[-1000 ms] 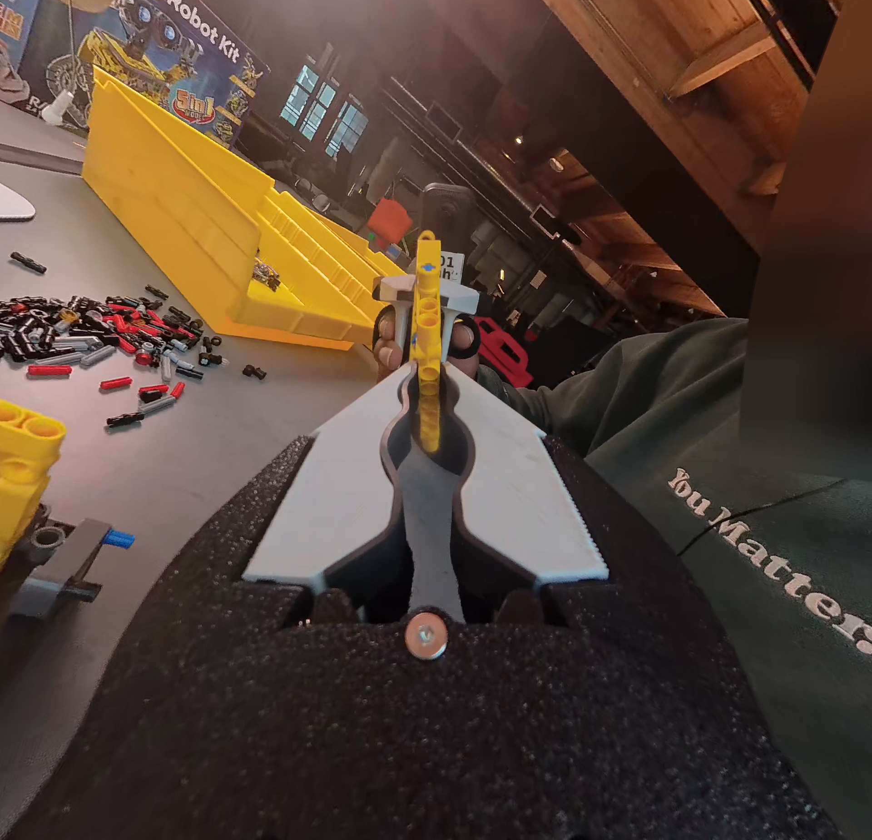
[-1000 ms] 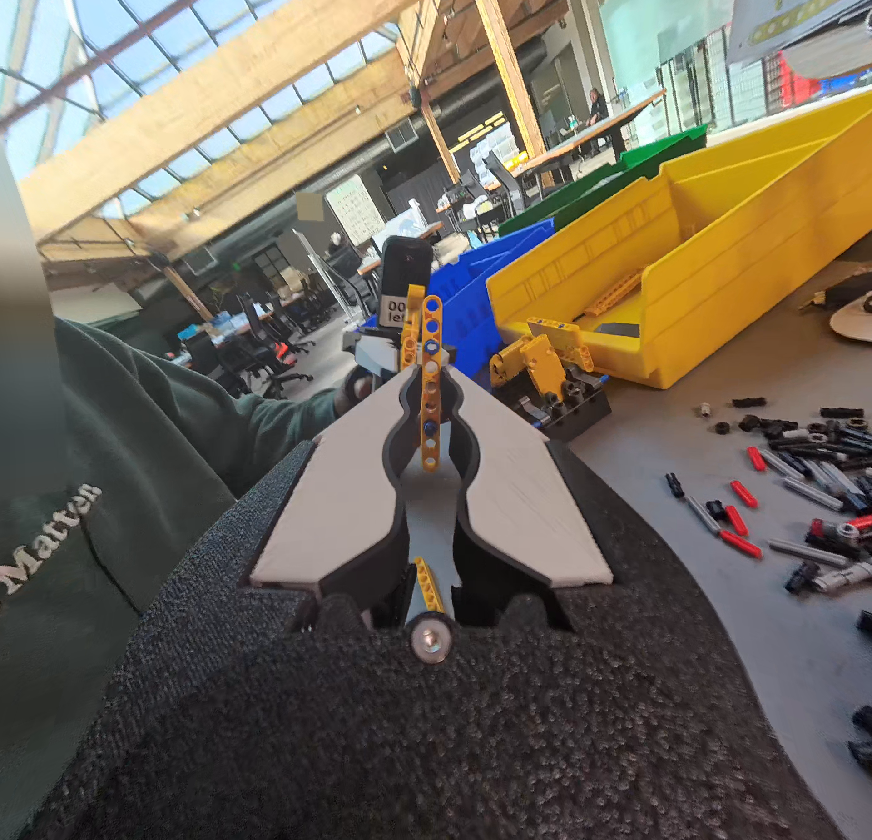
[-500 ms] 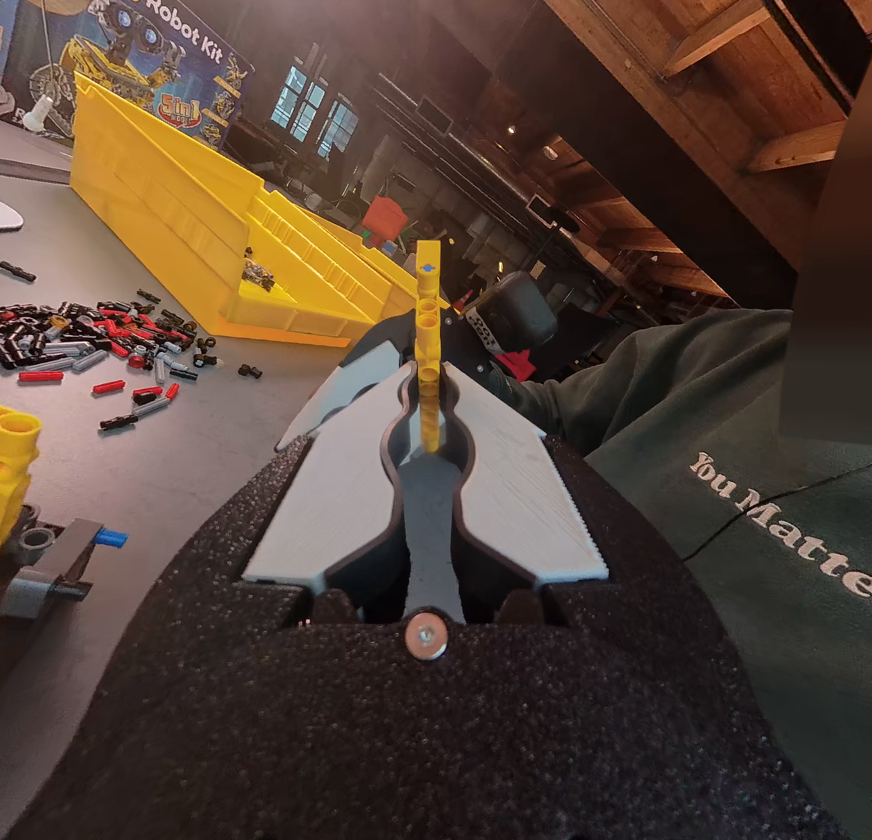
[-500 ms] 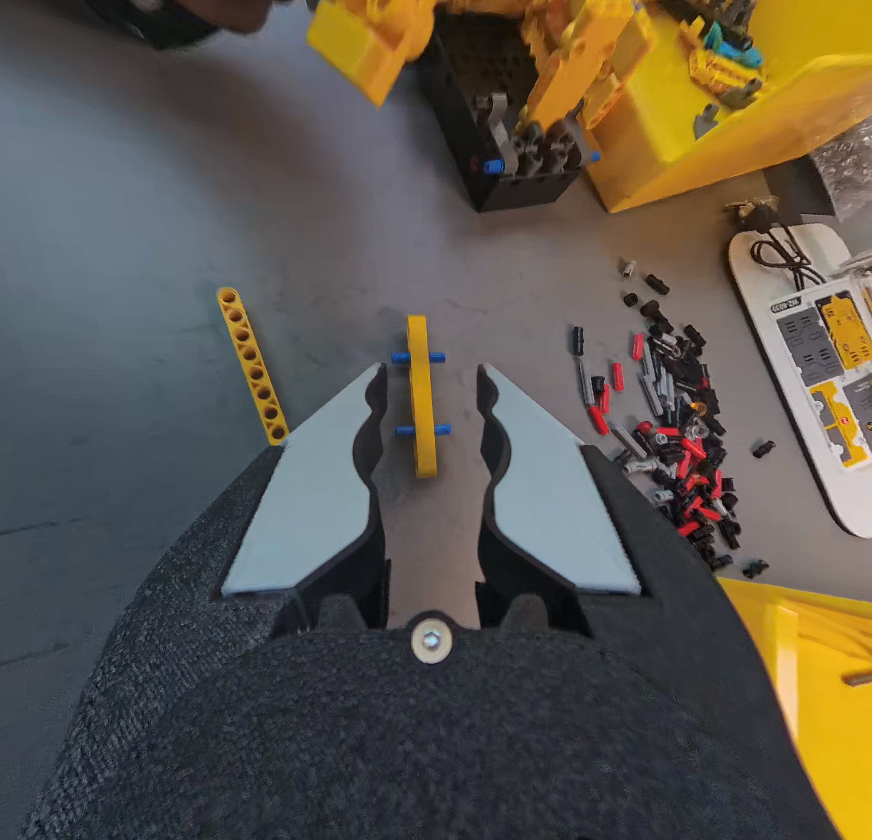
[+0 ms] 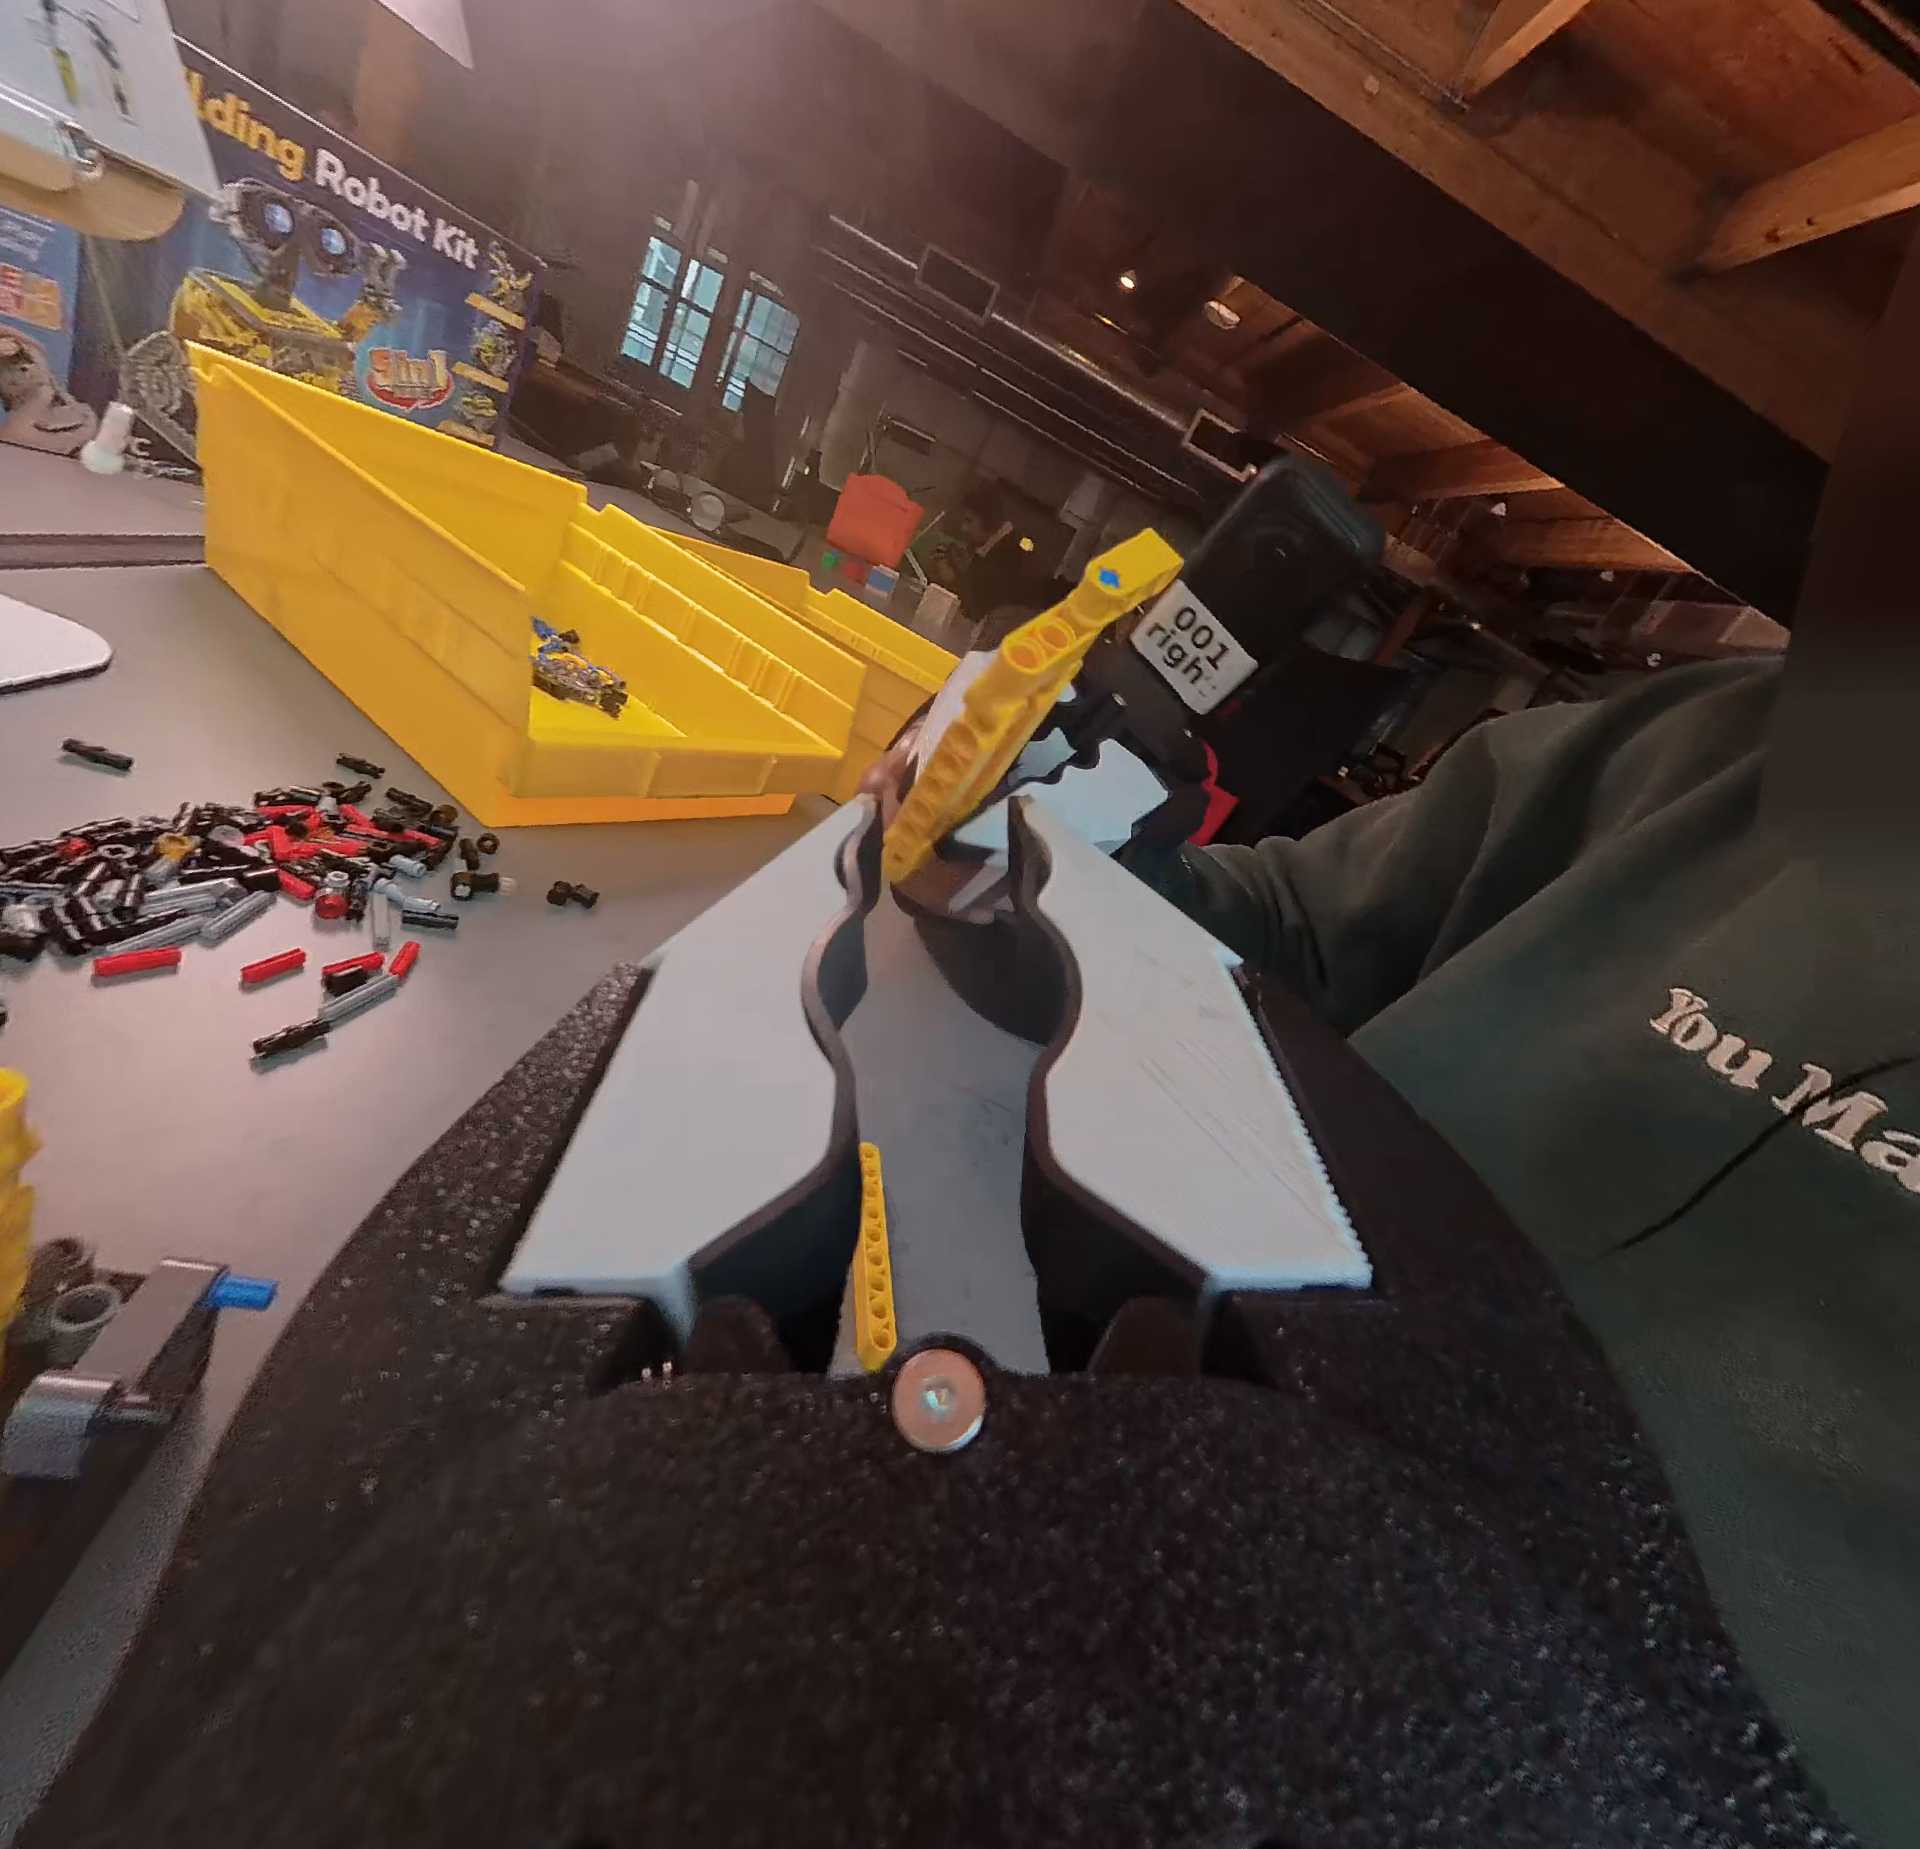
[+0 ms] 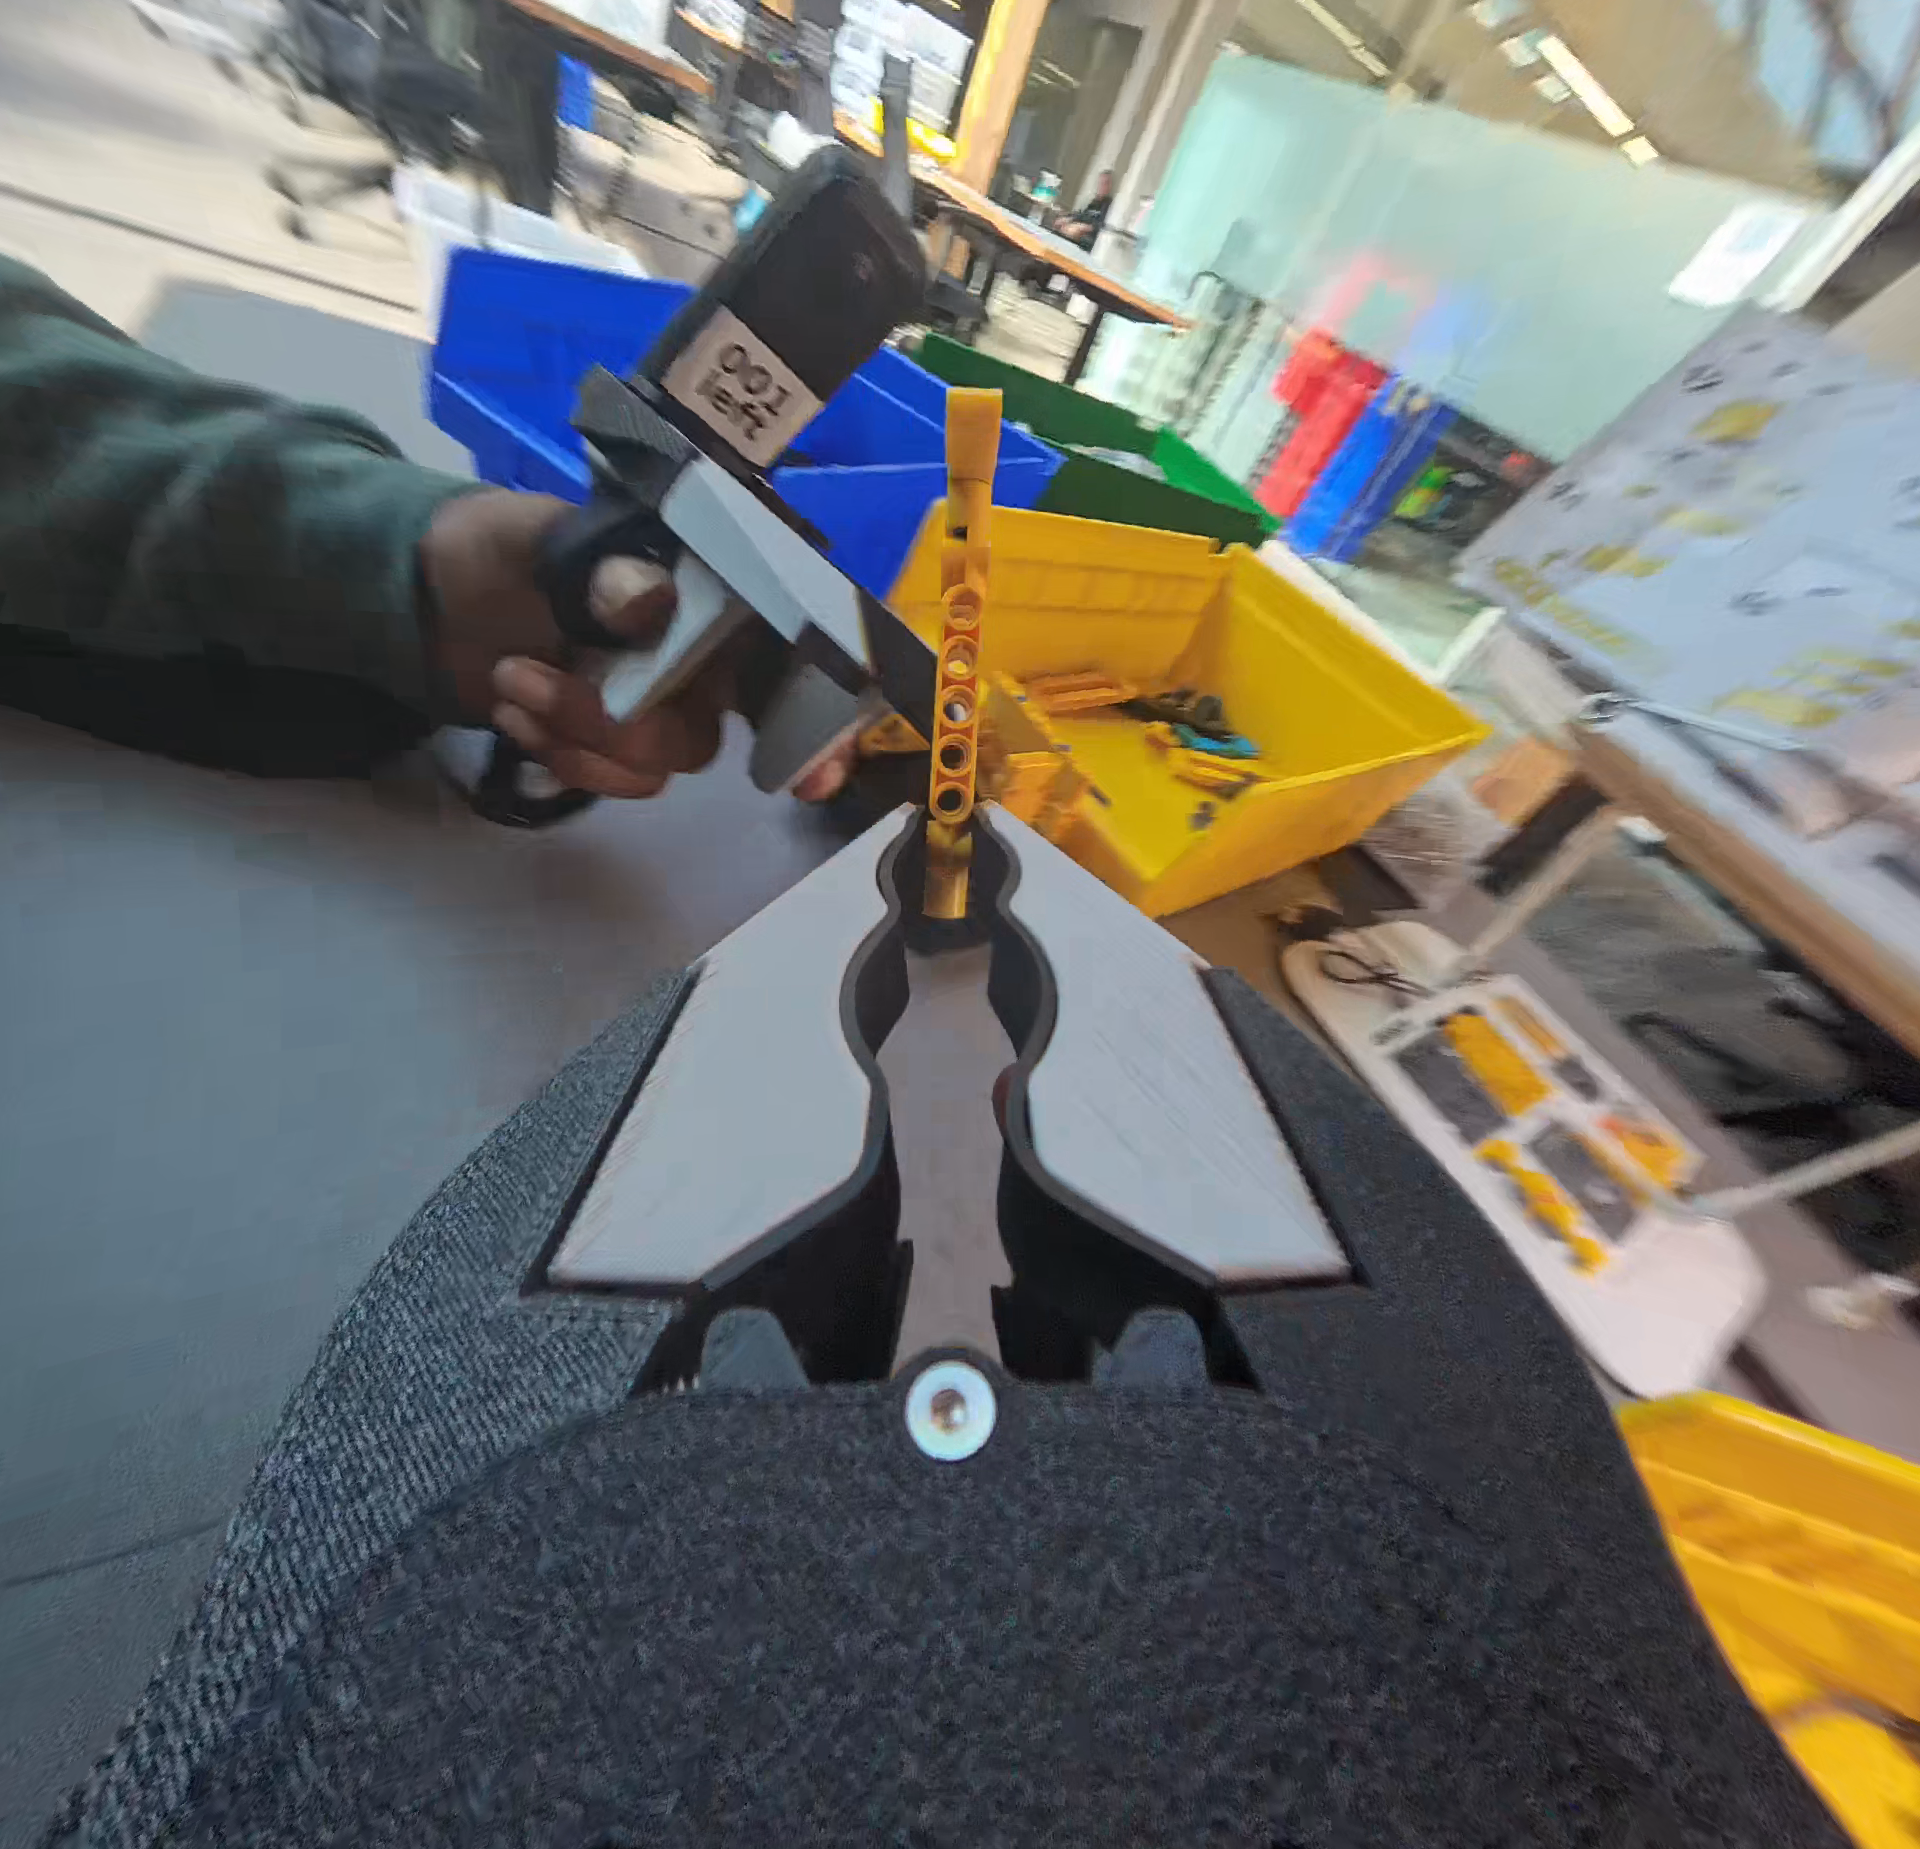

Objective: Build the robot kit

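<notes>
My right gripper (image 6: 951, 817) is shut on the lower end of a yellow beam with holes (image 6: 956, 656) and holds it upright above the grey table. The left gripper (image 6: 894, 719), held by a hand (image 6: 540, 646), reaches the beam's middle from the left. In the left wrist view my left gripper (image 5: 943, 812) has its jaws a little apart. The same beam (image 5: 997, 719) leans to the right there, with its lower end between the tips against the left finger. The right gripper's camera housing (image 5: 1278, 542) is just behind it.
A second yellow beam (image 5: 873, 1259) lies on the table under my left gripper. Small black, red and grey pins (image 5: 208, 874) are piled to the left near yellow bins (image 5: 416, 573). Another yellow bin (image 6: 1299, 677), a blue bin (image 6: 540, 365) and an instruction sheet (image 6: 1507, 1124) show in the right wrist view. Left and right tips are no more than a few centimetres apart.
My left jaws have loosened from the beam, which has tilted right. My right gripper, open over a beam on the table half a second ago, now grips a raised beam.
</notes>
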Demonstrator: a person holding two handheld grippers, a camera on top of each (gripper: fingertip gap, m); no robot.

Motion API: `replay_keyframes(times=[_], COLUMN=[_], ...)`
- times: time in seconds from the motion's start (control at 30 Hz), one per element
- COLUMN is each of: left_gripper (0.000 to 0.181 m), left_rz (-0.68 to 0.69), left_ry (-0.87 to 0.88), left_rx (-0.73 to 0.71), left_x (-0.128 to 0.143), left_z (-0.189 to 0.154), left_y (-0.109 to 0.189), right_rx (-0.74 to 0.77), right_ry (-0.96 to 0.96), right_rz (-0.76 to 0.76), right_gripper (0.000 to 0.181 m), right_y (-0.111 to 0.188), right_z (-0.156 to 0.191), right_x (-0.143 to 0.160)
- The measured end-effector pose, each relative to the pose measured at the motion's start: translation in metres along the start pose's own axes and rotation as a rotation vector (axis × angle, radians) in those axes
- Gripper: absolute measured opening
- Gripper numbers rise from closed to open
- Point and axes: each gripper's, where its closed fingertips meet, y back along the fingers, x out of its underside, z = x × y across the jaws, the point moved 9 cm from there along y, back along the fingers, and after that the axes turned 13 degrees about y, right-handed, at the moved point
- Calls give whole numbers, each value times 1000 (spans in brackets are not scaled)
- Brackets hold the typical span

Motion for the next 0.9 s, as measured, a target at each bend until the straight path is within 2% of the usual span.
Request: replay_keyframes(times=[0.13,0.2,0.23,0.33,0.43,0.47,0.57,0.63,0.73,0.83,0.9], left_gripper=[36,44,47,51,29,28,15,11,6,6,6], left_rz=[-39,-64,-85,-96,-67,-60,-4,30,113,196,258], left_ry=[97,184,255,437,520,526,453,379,152,-70,-170], left_rx=[26,89,114,126,120,113,10,-39,-165,-211,-239], left_x=[-4,-6,-8,-6,0,1,3,2,-1,-2,4], left_z=[1,0,2,14,20,21,24,23,19,6,2], left_y=[6,4,5,10,11,11,12,12,16,15,9], right_rx=[355,402,405,399,387,384,361,296,110,-81,-154], right_ry=[448,738,821,909,952,955,915,820,501,150,35], right_rz=[220,273,253,205,210,213,237,198,117,44,26], right_gripper=[7,7,7,6,6,6,10,16,25,29,32], right_y=[1,-7,-11,-18,-25,-25,-23,-19,-8,5,8], right_z=[-7,5,12,24,30,30,25,24,15,0,-4], right_x=[7,13,14,13,15,16,20,20,16,16,19])
